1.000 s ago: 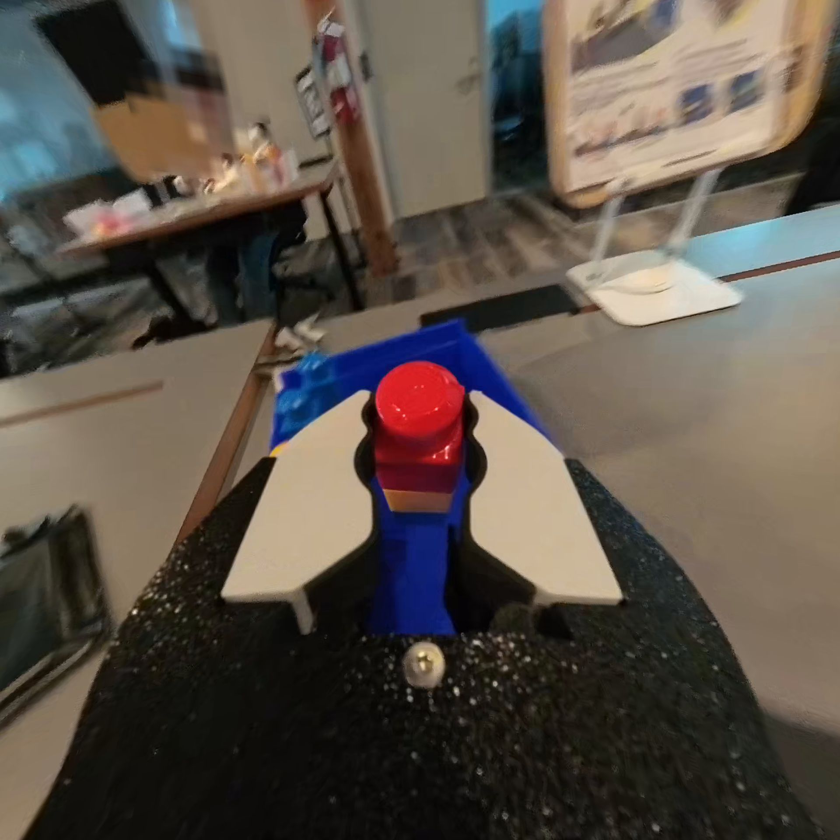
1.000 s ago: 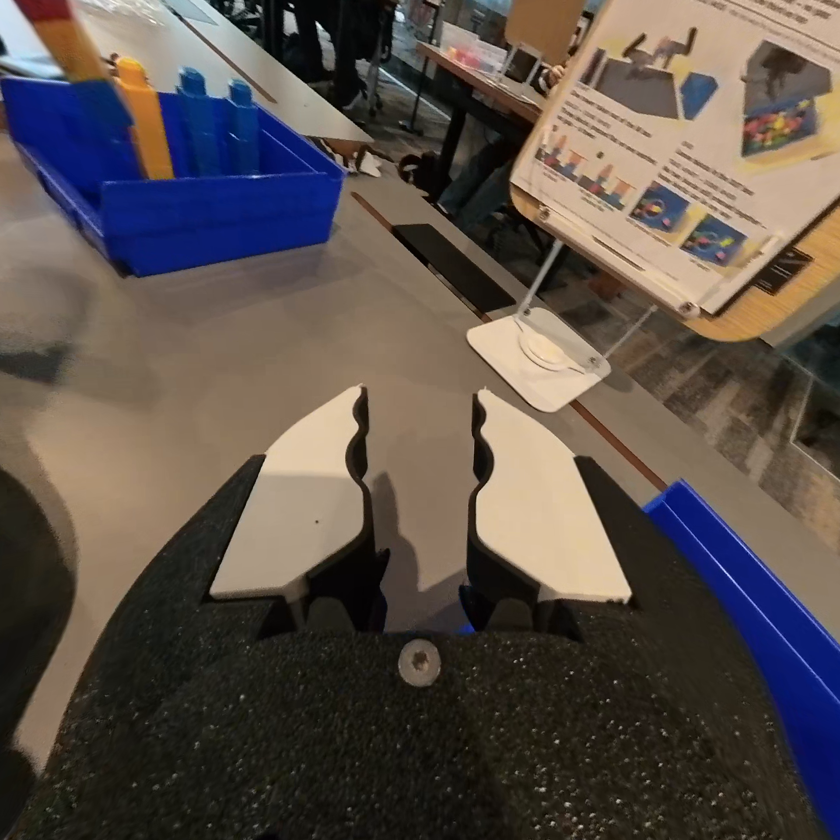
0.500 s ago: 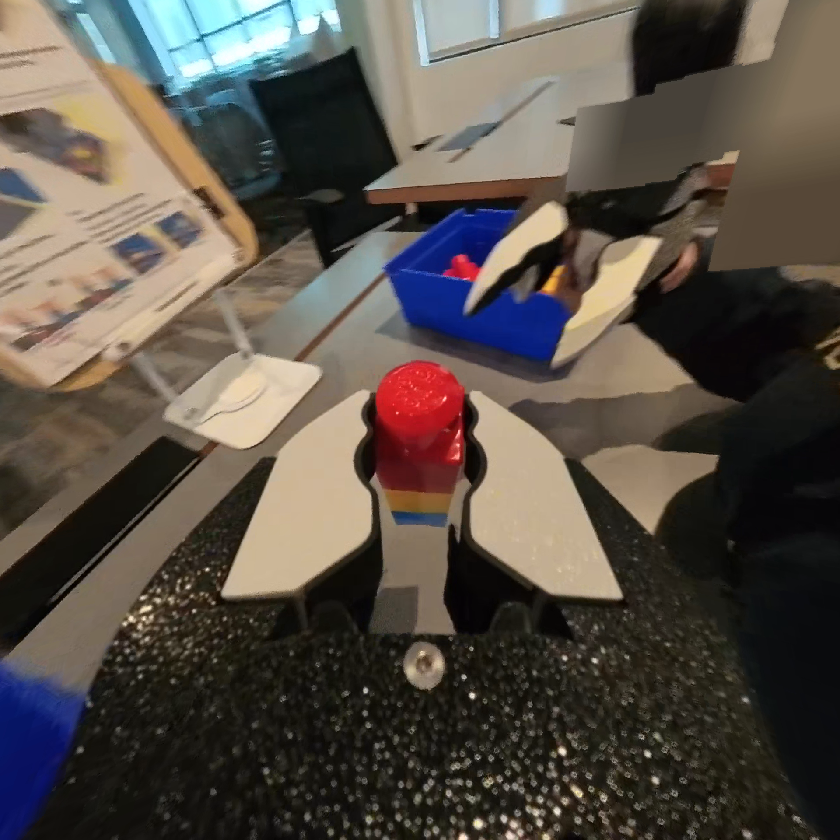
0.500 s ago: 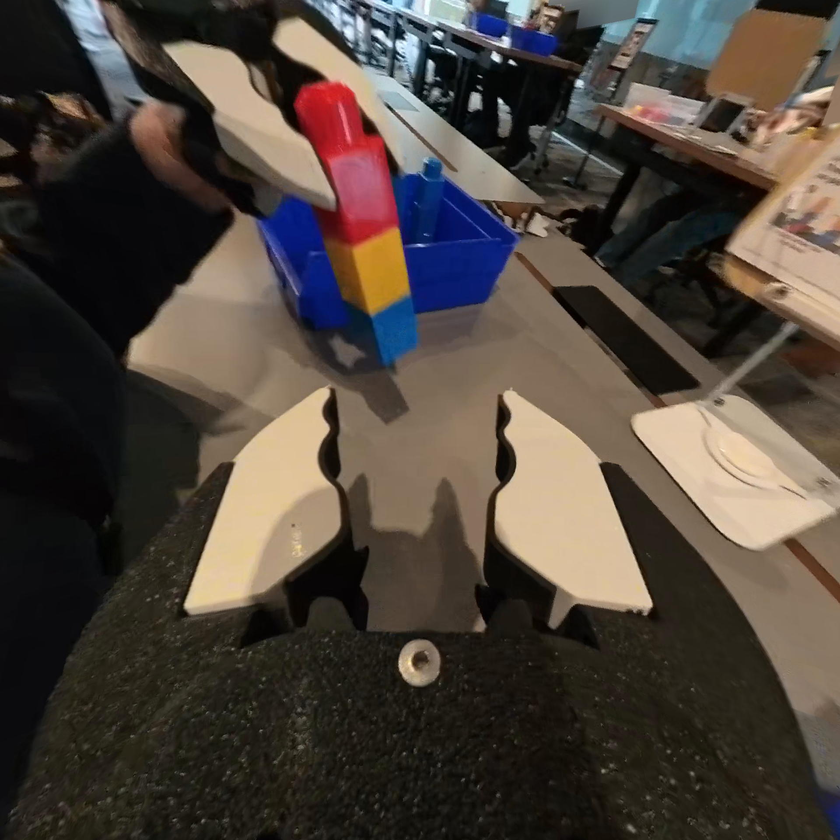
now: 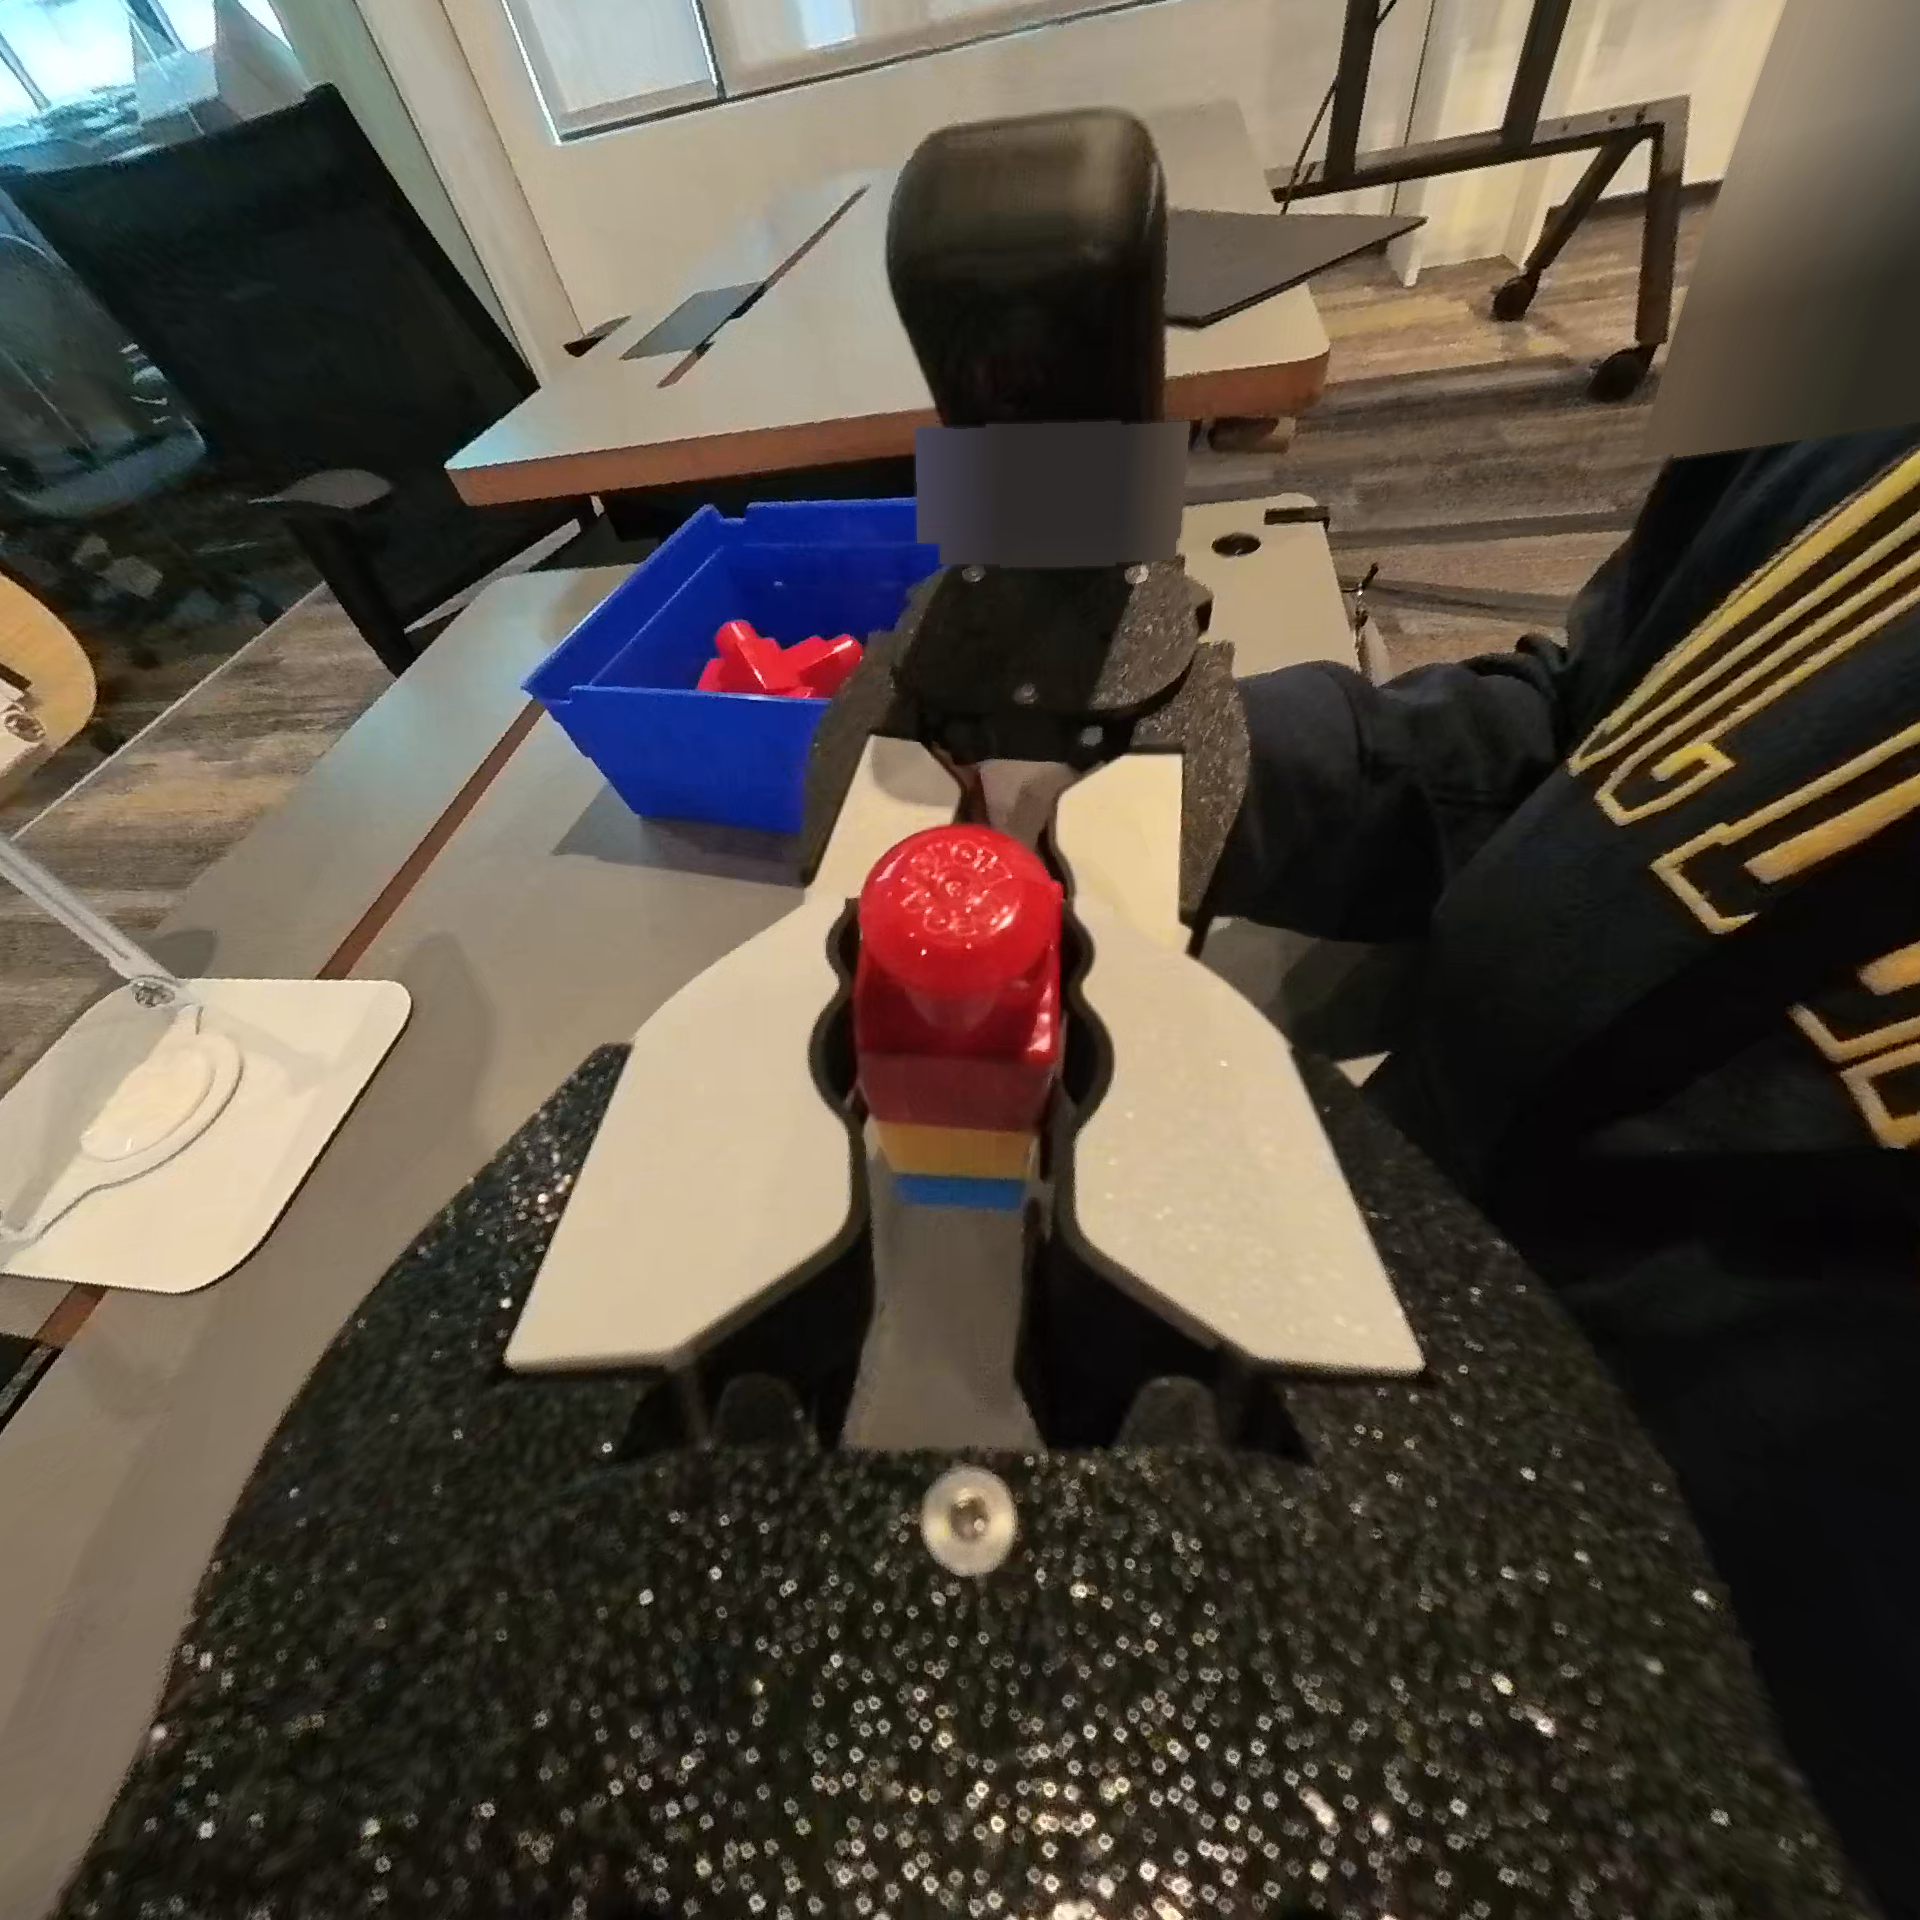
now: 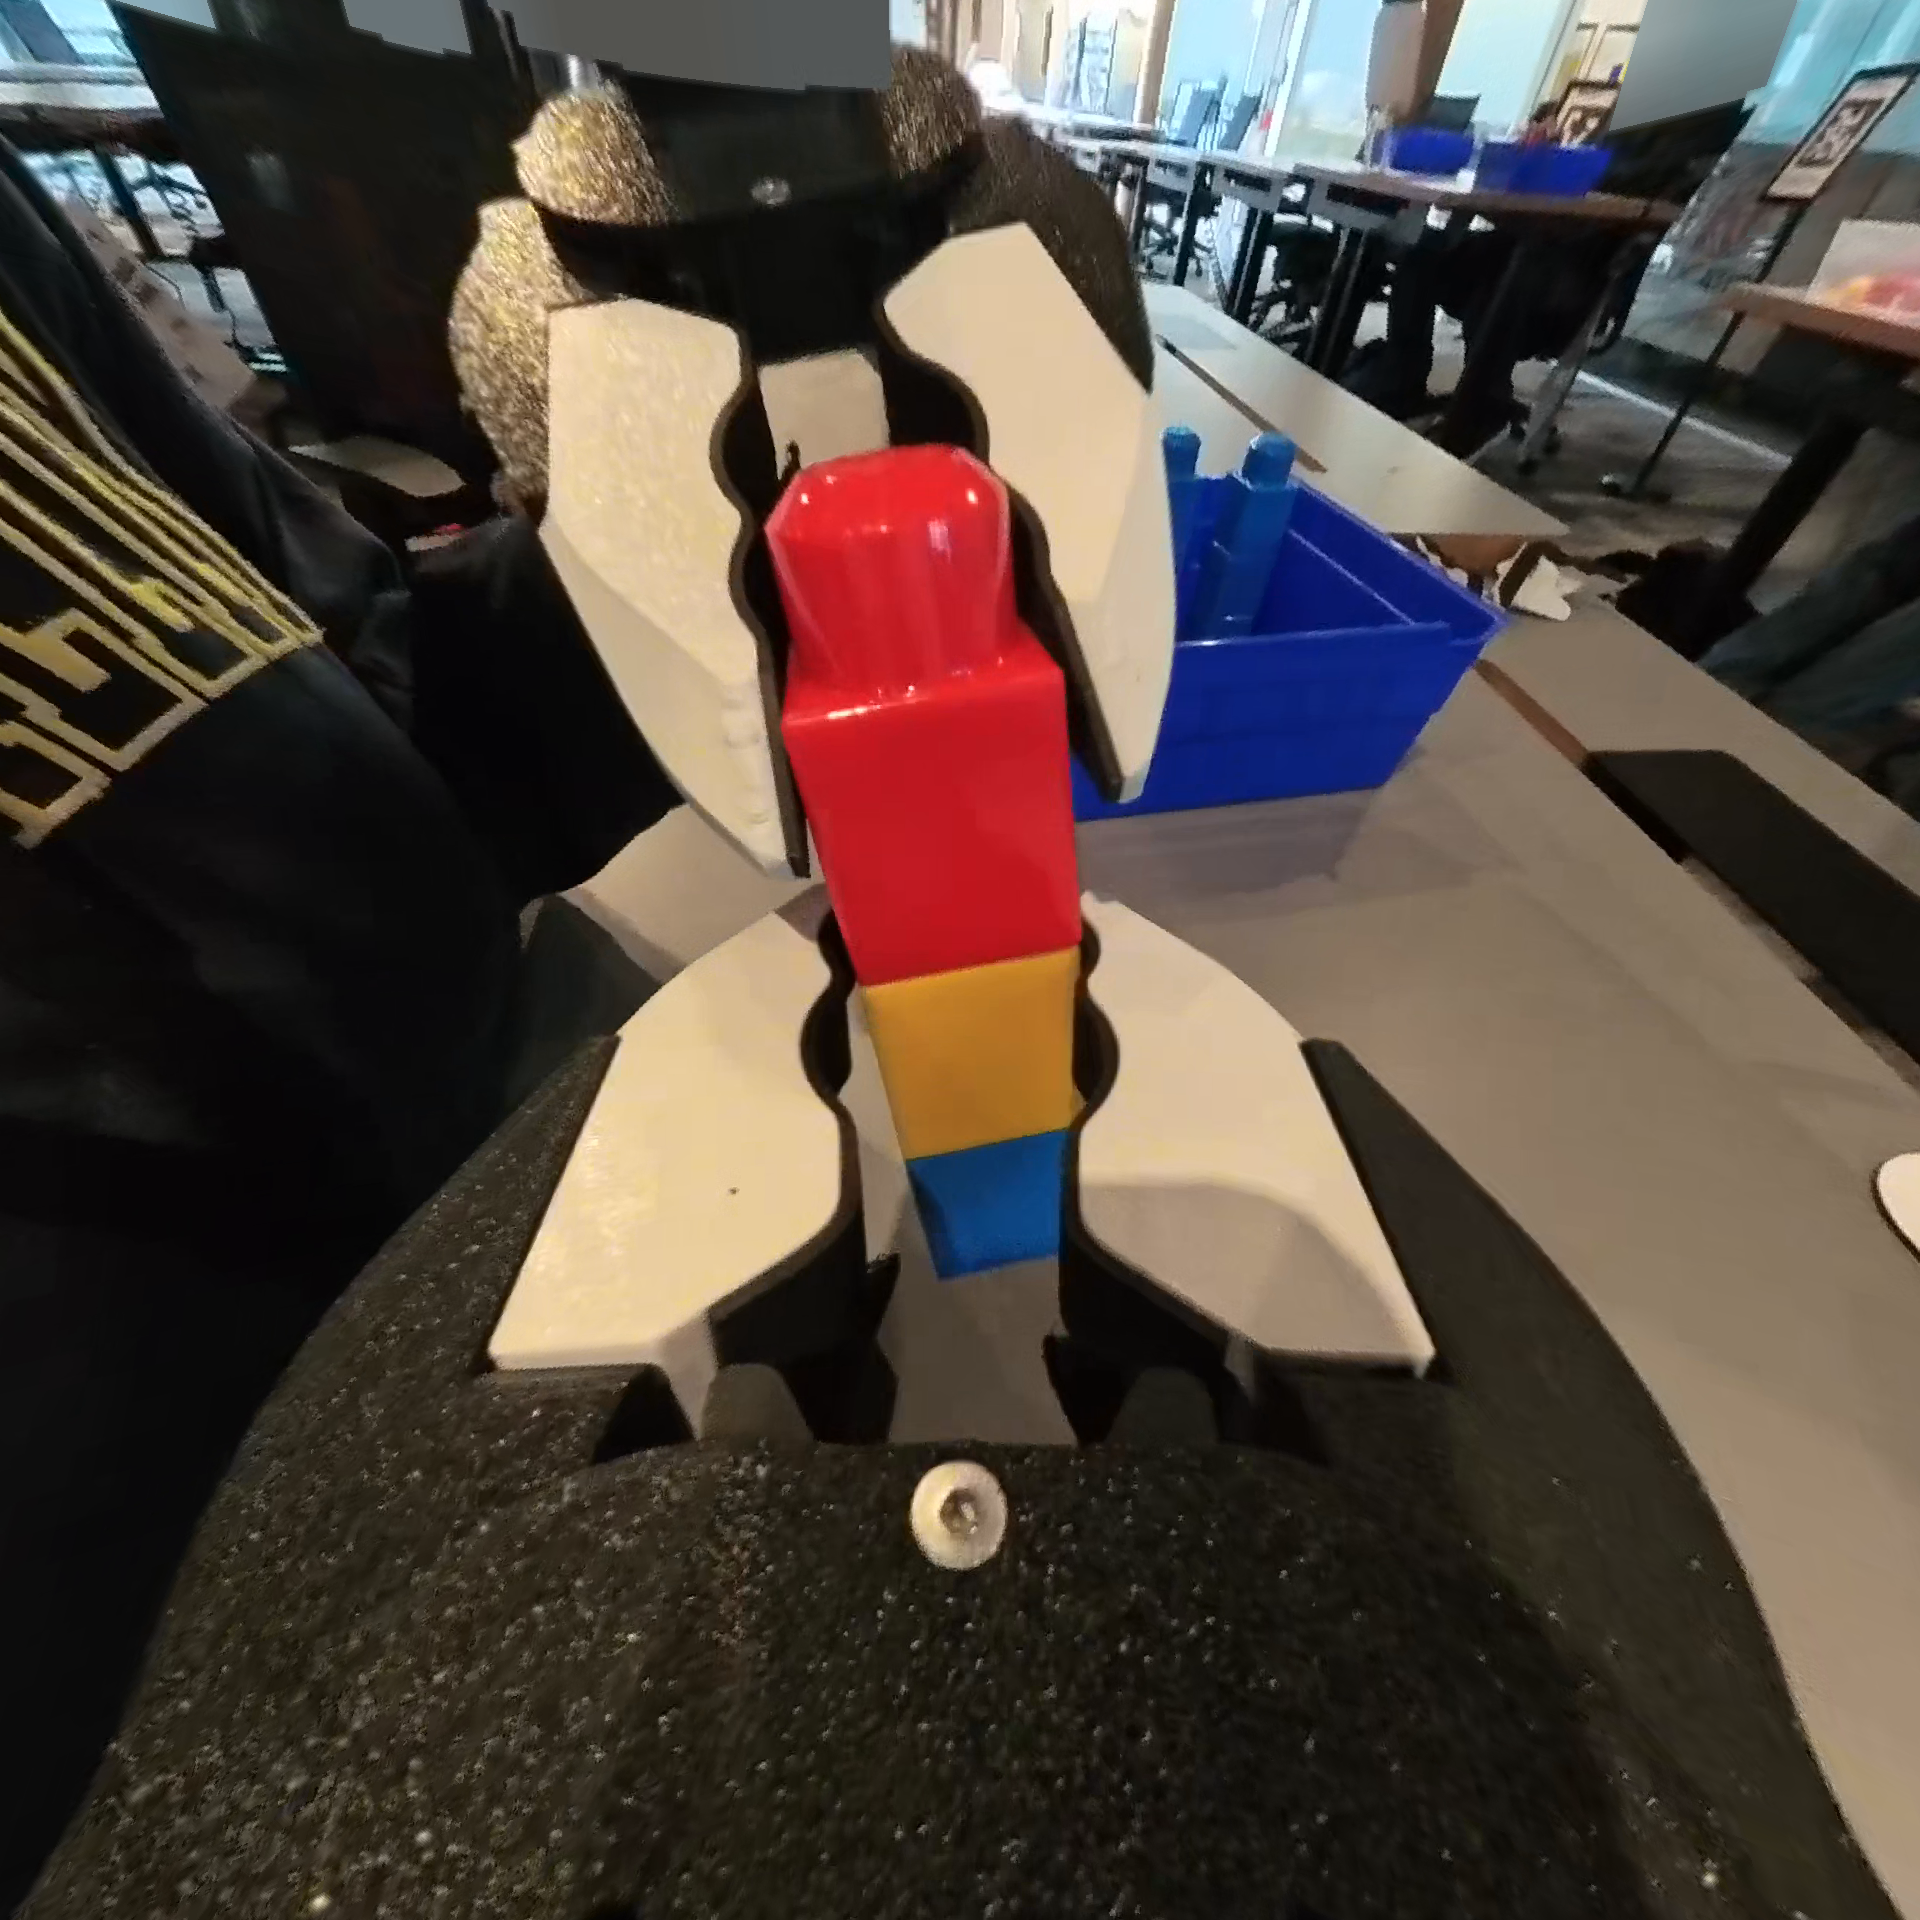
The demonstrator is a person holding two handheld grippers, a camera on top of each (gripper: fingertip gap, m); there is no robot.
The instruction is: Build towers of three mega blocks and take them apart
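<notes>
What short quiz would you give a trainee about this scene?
1. True or false: the top block of the tower is blue.
2. Which tool grips the red block? A. left tool B. right C. neither
3. Fill in: the middle block is ____.

Key: 1 false, it is red. 2 A. 3 yellow.

gripper [image 5: 956,997]: black speckled body | white fingers [image 5: 717,1122] | silver screw [image 5: 968,1536] | dark sleeve [image 5: 1382,790], yellow trim
</notes>
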